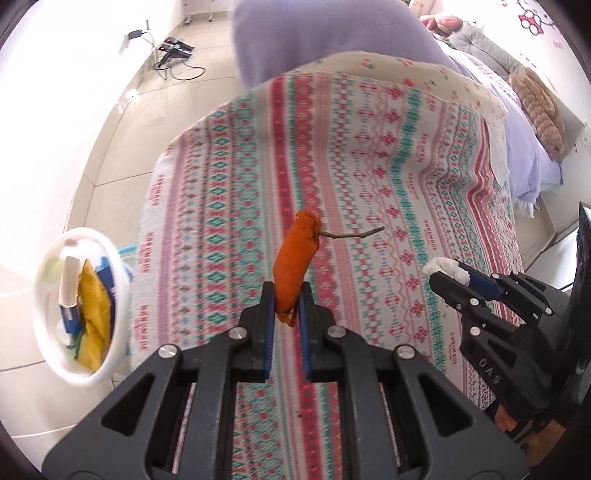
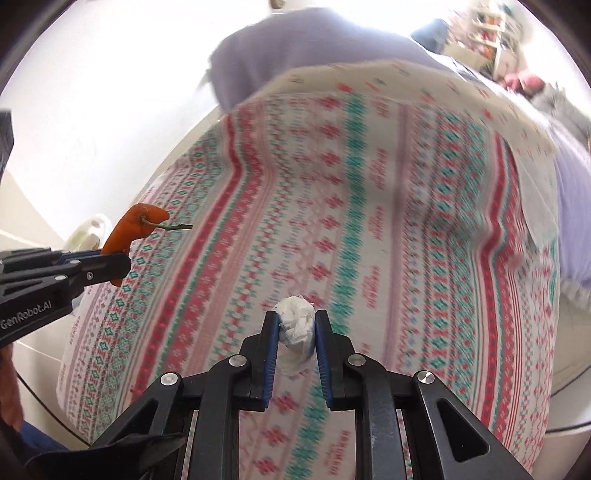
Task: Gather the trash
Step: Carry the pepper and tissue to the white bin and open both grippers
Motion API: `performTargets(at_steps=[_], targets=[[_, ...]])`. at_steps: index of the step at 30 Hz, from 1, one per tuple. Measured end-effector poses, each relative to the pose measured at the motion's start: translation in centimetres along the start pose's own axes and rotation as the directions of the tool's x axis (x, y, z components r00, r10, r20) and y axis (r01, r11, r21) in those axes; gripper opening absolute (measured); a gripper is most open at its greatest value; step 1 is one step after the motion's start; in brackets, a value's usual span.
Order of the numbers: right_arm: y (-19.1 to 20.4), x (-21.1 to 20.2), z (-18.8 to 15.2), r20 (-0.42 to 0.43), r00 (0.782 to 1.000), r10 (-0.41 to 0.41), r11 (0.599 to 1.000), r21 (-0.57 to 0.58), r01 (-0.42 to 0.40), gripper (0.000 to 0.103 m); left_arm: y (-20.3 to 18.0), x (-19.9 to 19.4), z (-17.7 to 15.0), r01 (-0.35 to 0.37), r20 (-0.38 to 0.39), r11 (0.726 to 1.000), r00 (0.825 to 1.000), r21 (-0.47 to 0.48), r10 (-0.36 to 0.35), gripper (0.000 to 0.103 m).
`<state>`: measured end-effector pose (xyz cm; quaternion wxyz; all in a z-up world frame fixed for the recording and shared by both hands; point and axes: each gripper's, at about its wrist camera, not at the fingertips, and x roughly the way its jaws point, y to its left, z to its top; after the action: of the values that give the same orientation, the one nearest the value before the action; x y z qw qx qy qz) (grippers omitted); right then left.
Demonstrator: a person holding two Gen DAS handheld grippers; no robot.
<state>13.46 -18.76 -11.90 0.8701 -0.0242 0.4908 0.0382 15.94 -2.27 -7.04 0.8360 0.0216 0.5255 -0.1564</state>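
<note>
My left gripper [image 1: 287, 295] is shut on a shrivelled orange pepper [image 1: 297, 258] with a thin dry stem [image 1: 351, 233], held above the patterned blanket [image 1: 369, 155]. It also shows in the right wrist view [image 2: 135, 229], at the left. My right gripper [image 2: 296, 325] is shut on a crumpled white tissue wad [image 2: 297, 325] above the blanket [image 2: 369, 221]. In the left wrist view the right gripper [image 1: 448, 275] sits at the right with the tissue [image 1: 445, 267] in its tips. A white trash bin [image 1: 79, 306] stands on the floor at the left, holding a yellow wrapper and other trash.
The blanket covers a bed with a lilac sheet [image 1: 325, 33] at the far end. Beige floor tiles [image 1: 122, 122] lie left of the bed, with cables and a power strip [image 1: 173, 51]. A brown pillow [image 1: 543, 110] lies at the far right.
</note>
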Motion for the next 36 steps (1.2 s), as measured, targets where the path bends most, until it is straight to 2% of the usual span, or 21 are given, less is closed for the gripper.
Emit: performTargets(at_steps=[7, 15, 22, 26, 30, 36], targets=[[4.6, 0.4, 1.3, 0.021, 0.999, -0.028, 0.995, -0.091, 0.03, 0.02, 4.0, -0.7, -0.6, -0.015, 0.004, 0.997, 1.0, -0.079, 0.015, 0.013], [9.3, 1.4, 2.9, 0.023, 1.0, 0.009, 0.991, -0.132, -0.006, 0.02, 9.2, -2.1, -1.2, -0.006, 0.02, 0.98, 1.0, -0.201, 0.01, 0.013], [13.1, 2.2, 3.8, 0.012, 0.998, 0.059, 0.986, -0.16, -0.056, 0.02, 15.0, -3.4, -2.3, 0.003, 0.036, 0.937, 0.999, -0.351, 0.011, 0.013], [15.6, 2.7, 4.6, 0.004, 0.994, 0.107, 0.981, -0.162, -0.105, 0.02, 18.5, -3.5, -3.3, -0.052, 0.008, 0.896, 0.998, -0.441, 0.061, 0.013], [18.5, 3.4, 5.1, -0.005, 0.989, 0.148, 0.973, -0.177, -0.147, 0.02, 20.6, -2.8, -4.1, -0.041, -0.019, 0.857, 0.999, -0.514, 0.037, 0.013], [22.4, 4.8, 5.3, -0.045, 0.969, 0.243, 0.952, -0.182, -0.247, 0.02, 21.5, -2.3, -4.6, -0.039, -0.034, 0.841, 0.999, -0.539, 0.024, 0.013]])
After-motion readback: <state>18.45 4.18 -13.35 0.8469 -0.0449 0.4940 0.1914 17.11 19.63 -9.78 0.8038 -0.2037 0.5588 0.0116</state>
